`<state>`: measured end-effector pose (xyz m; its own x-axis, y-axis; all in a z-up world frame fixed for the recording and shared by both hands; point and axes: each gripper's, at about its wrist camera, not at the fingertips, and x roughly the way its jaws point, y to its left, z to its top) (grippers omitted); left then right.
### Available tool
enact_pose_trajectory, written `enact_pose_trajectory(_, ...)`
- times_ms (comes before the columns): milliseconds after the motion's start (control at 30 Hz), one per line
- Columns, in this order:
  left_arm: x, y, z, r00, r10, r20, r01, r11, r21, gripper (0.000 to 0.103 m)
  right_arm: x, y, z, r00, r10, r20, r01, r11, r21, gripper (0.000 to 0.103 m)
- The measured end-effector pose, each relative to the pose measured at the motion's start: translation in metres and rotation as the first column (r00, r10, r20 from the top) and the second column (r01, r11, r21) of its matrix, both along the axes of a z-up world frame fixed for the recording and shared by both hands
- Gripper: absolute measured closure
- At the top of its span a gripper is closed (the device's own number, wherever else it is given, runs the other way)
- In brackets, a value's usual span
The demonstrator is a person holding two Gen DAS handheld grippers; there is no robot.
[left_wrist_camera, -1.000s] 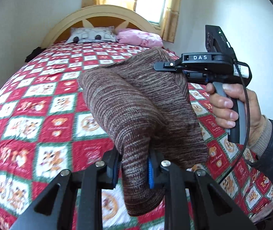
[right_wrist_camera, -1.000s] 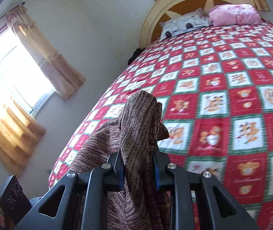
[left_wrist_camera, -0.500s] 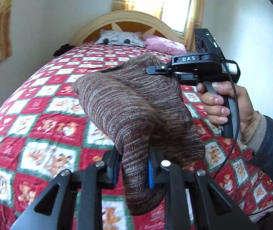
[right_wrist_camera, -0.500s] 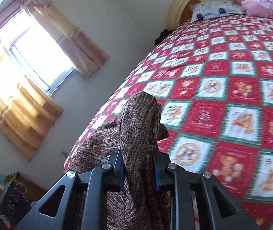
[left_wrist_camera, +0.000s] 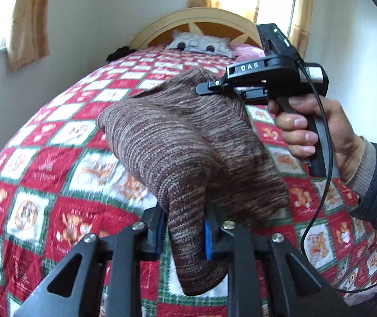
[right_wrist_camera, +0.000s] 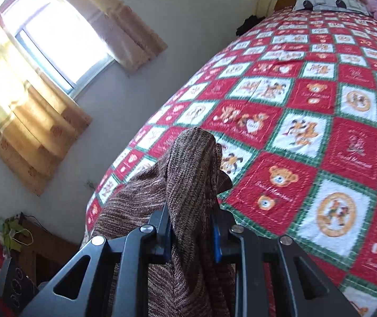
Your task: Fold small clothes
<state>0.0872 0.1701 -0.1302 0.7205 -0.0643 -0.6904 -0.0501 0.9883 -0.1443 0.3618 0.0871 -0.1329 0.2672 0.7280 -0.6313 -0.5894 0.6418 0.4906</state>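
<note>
A brown knitted garment (left_wrist_camera: 178,142) hangs in the air above the bed, stretched between both grippers. My left gripper (left_wrist_camera: 184,233) is shut on one bunched end of it, which droops below the jaws. The right gripper (left_wrist_camera: 215,85), held in a person's hand (left_wrist_camera: 318,134), clamps the far end in the left wrist view. Seen from its own camera, the right gripper (right_wrist_camera: 192,235) is shut on a thick fold of the brown knitted garment (right_wrist_camera: 191,174), and the rest trails down to the left.
Below lies a bed with a red, white and green patchwork quilt (left_wrist_camera: 56,158) (right_wrist_camera: 307,132). Pillows (left_wrist_camera: 201,43) rest against a cream arched headboard (left_wrist_camera: 199,17). Curtained windows (right_wrist_camera: 43,52) line the walls, and a low cabinet with clutter (right_wrist_camera: 16,251) stands beside the bed.
Both grippers have swung across and slightly downward over the quilt with the garment still clamped. The left window and bedside clutter have come into view. Neither grip has altered.
</note>
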Motion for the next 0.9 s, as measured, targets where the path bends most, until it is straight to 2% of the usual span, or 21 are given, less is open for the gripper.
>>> enact_pose_trajectory(267, -0.002, 0.005, -0.027, 0.998, 0.040, -0.054, -0.041, 0.999, -0.022, 0.078, 0.009, 0.023, -0.035, 1.000, -0.005, -0.030, 0.003, 0.997, -0.080, 0.079)
enact_pose_trajectory(300, 0.000, 0.005, -0.029, 0.997, 0.041, -0.062, -0.042, 0.999, -0.022, 0.075, 0.010, 0.022, -0.039, 0.999, -0.010, -0.033, 0.007, 0.996, -0.093, 0.078)
enact_pose_trajectory(333, 0.000, 0.005, -0.030, 0.997, 0.044, -0.067, -0.045, 0.999, -0.014, 0.067, 0.011, 0.019, -0.043, 0.999, -0.018, -0.039, 0.014, 0.995, -0.103, 0.075)
enact_pose_trajectory(367, -0.001, 0.004, -0.030, 0.996, 0.052, -0.071, -0.052, 0.999, 0.003, 0.066, 0.010, 0.014, -0.044, 0.999, -0.027, -0.046, 0.022, 0.994, -0.107, 0.068)
enact_pose_trajectory(400, -0.001, 0.004, -0.030, 0.996, 0.053, -0.069, -0.052, 0.999, 0.008, 0.065, 0.008, 0.006, -0.044, 0.998, -0.041, -0.050, 0.035, 0.993, -0.115, 0.065)
enact_pose_trajectory(467, -0.006, 0.003, -0.025, 0.998, 0.048, -0.052, -0.048, 0.999, 0.007, 0.060, -0.003, -0.020, -0.039, 0.997, -0.064, -0.048, 0.059, 0.993, -0.106, 0.064)
enact_pose_trajectory(500, -0.008, 0.004, -0.023, 0.998, 0.050, -0.040, -0.050, 0.999, 0.005, 0.054, -0.010, -0.032, -0.034, 0.997, -0.066, -0.044, 0.061, 0.994, -0.095, 0.064)
enact_pose_trajectory(600, -0.018, 0.009, -0.007, 0.997, 0.074, 0.030, -0.074, 0.997, 0.017, 0.044, -0.041, -0.060, -0.022, 0.999, -0.028, -0.031, 0.025, 0.997, -0.079, 0.064)
enact_pose_trajectory(633, -0.019, 0.011, -0.001, 0.995, 0.087, 0.052, -0.088, 0.996, 0.029, 0.033, -0.052, -0.066, -0.020, 1.000, -0.007, -0.028, 0.005, 0.997, -0.077, 0.064)
enact_pose_trajectory(700, -0.016, 0.015, 0.009, 0.990, 0.117, 0.085, -0.123, 0.990, 0.073, 0.026, -0.079, -0.074, -0.021, 0.998, 0.050, -0.037, -0.053, 0.993, -0.102, 0.064)
enact_pose_trajectory(800, 0.005, 0.022, 0.011, 0.984, 0.147, 0.096, -0.162, 0.970, 0.179, 0.026, -0.110, -0.070, -0.034, 0.993, 0.100, -0.060, -0.109, 0.981, -0.159, 0.064)
enact_pose_trajectory(900, 0.033, 0.034, -0.005, 0.982, 0.170, 0.078, -0.184, 0.952, 0.243, 0.026, -0.125, -0.067, -0.046, 0.992, 0.108, -0.068, -0.120, 0.974, -0.191, 0.064)
